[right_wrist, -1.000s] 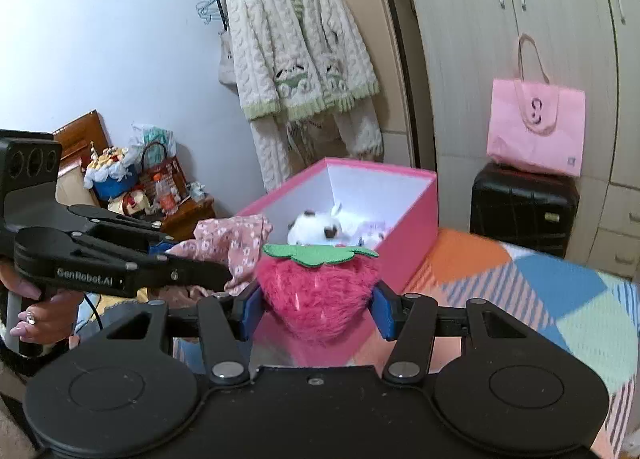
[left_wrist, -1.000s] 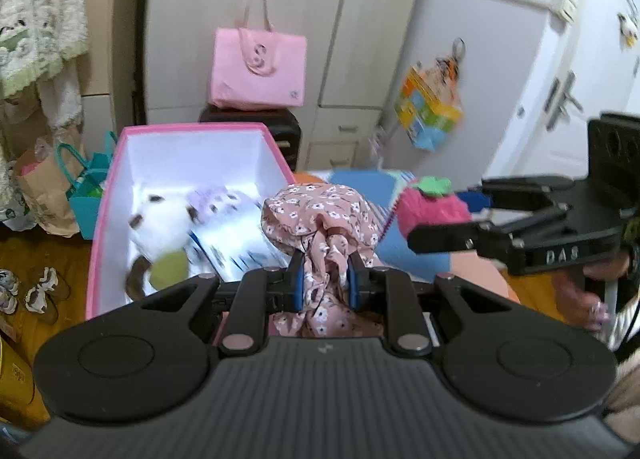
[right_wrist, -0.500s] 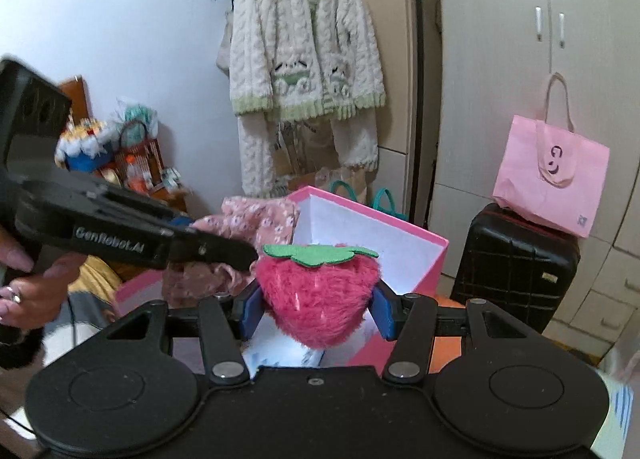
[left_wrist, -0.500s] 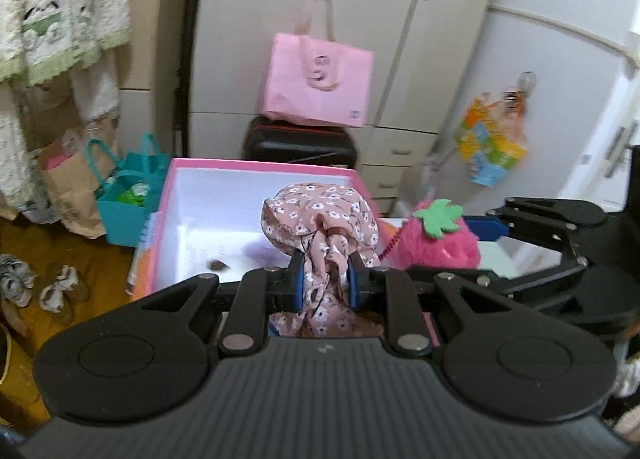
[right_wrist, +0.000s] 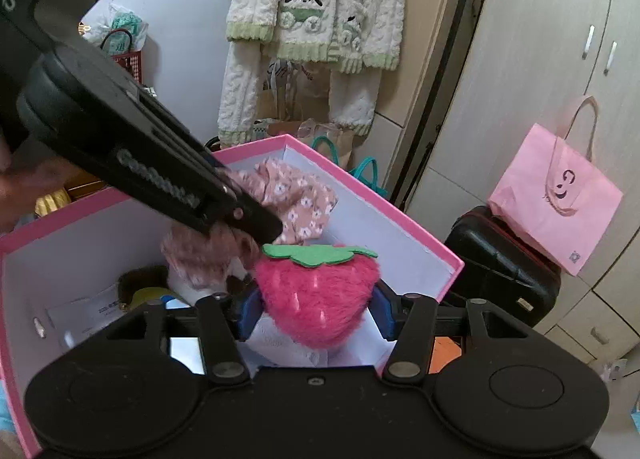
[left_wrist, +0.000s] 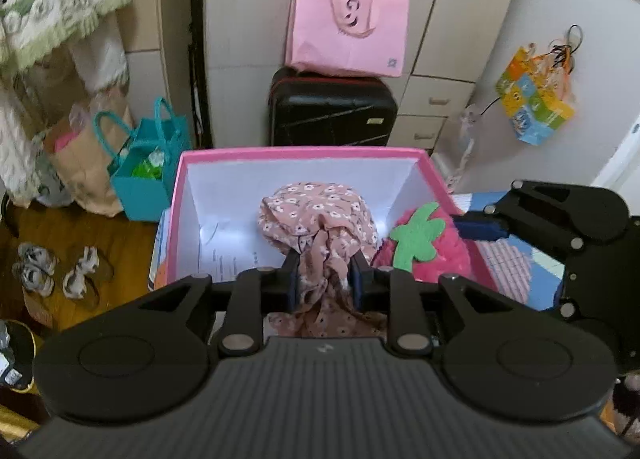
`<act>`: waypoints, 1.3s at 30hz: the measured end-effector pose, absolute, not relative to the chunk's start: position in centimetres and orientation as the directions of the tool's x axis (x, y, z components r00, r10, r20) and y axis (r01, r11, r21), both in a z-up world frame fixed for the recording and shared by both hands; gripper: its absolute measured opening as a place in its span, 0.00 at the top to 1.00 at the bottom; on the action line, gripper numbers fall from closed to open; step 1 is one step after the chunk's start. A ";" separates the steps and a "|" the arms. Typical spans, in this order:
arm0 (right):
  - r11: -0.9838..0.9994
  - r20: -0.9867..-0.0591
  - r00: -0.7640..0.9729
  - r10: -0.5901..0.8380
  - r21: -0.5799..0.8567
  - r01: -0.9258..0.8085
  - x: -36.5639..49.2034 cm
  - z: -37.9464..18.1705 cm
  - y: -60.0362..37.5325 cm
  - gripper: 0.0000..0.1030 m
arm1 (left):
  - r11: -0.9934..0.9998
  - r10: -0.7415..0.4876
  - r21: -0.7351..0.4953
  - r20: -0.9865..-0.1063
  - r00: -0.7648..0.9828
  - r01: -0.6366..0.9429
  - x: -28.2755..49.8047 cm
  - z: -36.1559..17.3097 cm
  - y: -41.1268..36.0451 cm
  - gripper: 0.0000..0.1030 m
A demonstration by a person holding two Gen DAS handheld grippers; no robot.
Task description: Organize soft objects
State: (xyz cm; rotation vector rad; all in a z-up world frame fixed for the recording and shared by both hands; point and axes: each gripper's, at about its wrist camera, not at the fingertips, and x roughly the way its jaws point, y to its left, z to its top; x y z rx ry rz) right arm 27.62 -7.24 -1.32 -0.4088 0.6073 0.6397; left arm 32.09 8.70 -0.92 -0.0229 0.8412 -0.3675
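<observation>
My left gripper (left_wrist: pixel 325 282) is shut on a pink floral cloth (left_wrist: pixel 316 215) and holds it over the open pink box (left_wrist: pixel 300 153). My right gripper (right_wrist: pixel 316 311) is shut on a fuzzy pink strawberry plush (right_wrist: pixel 316 291) with a green felt leaf, held over the box (right_wrist: pixel 400 219) at its right side. The strawberry (left_wrist: pixel 424 247) and the right gripper also show in the left wrist view. The cloth (right_wrist: pixel 296 195) and the left gripper's arm show in the right wrist view. Papers and a small plush lie on the box floor, partly hidden.
A black suitcase (left_wrist: pixel 332 107) with a pink tote bag (left_wrist: pixel 348 27) on top stands behind the box, against wardrobe doors. A teal bag (left_wrist: pixel 144 167) and a paper bag sit on the wooden floor to the left, with slippers (left_wrist: pixel 56 267). A knitted cardigan (right_wrist: pixel 320 7) hangs above.
Both grippers have moved forward and down over the box with their loads. The box now fills more of both views, and the left gripper crosses close in front of the right one.
</observation>
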 end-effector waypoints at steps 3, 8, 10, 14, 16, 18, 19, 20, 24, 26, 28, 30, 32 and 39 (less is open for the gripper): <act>0.732 -0.634 0.649 0.420 -0.186 -0.656 27.4 -1.6 -7.1 0.38 | 0.944 -0.319 -0.195 -0.746 0.584 0.267 32.4 -1.8 9.4 0.59; 0.743 -0.594 0.680 0.430 -0.195 -0.640 26.2 -1.2 -7.8 0.24 | 0.952 -0.297 -0.167 -0.710 0.638 0.258 30.5 -1.2 9.8 0.41; 0.751 -0.577 0.691 0.436 -0.190 -0.633 25.7 -0.9 -8.1 0.23 | 0.961 -0.262 -0.117 -0.675 0.690 0.250 29.2 -0.5 9.6 0.38; 0.787 -0.533 0.733 0.421 -0.188 -0.588 24.0 -0.1 -9.3 0.23 | 0.969 -0.221 -0.046 -0.610 0.761 0.244 26.5 1.0 9.4 0.29; 0.806 -0.512 0.747 0.424 -0.163 -0.569 22.5 0.3 -10.4 0.23 | 0.967 -0.221 -0.033 -0.590 0.777 0.251 25.1 1.6 9.5 0.28; 0.816 -0.472 0.760 0.447 -0.132 -0.562 20.2 0.6 -11.5 0.23 | 0.967 -0.222 -0.027 -0.575 0.788 0.253 23.6 1.8 9.5 0.28; 0.819 -0.443 0.764 0.468 -0.107 -0.564 18.8 0.8 -12.2 0.23 | 0.966 -0.230 -0.032 -0.568 0.790 0.258 22.9 1.8 9.6 0.28; 0.826 -0.428 0.770 0.474 -0.086 -0.557 17.8 0.8 -12.6 0.23 | 0.964 -0.236 -0.038 -0.567 0.789 0.261 22.2 1.9 9.6 0.28; 0.870 -0.406 0.804 0.435 -0.042 -0.492 15.2 1.3 -13.5 0.23 | 0.962 -0.244 -0.039 -0.561 0.791 0.270 19.9 2.0 8.9 0.26; 0.878 -0.400 0.813 0.424 -0.039 -0.477 14.6 1.7 -13.8 0.22 | 0.960 -0.252 -0.039 -0.558 0.791 0.278 18.9 2.3 8.5 0.23; 0.888 -0.391 0.825 0.409 -0.039 -0.458 13.5 2.3 -14.0 0.22 | 0.957 -0.255 -0.031 -0.555 0.792 0.287 18.0 2.7 8.1 0.20; 0.899 -0.384 0.836 0.393 -0.029 -0.436 12.7 2.7 -14.3 0.22 | 0.956 -0.258 -0.028 -0.547 0.796 0.291 17.0 3.0 7.8 0.18; 0.916 -0.361 0.855 0.372 -0.006 -0.401 11.7 3.0 -14.8 0.22 | 0.958 -0.259 -0.036 -0.530 0.807 0.284 15.7 3.4 7.7 0.18; 0.947 -0.284 0.907 0.310 0.010 -0.321 7.4 3.4 -16.1 0.22 | 0.957 -0.274 -0.051 -0.471 0.838 0.284 11.1 4.3 7.3 0.13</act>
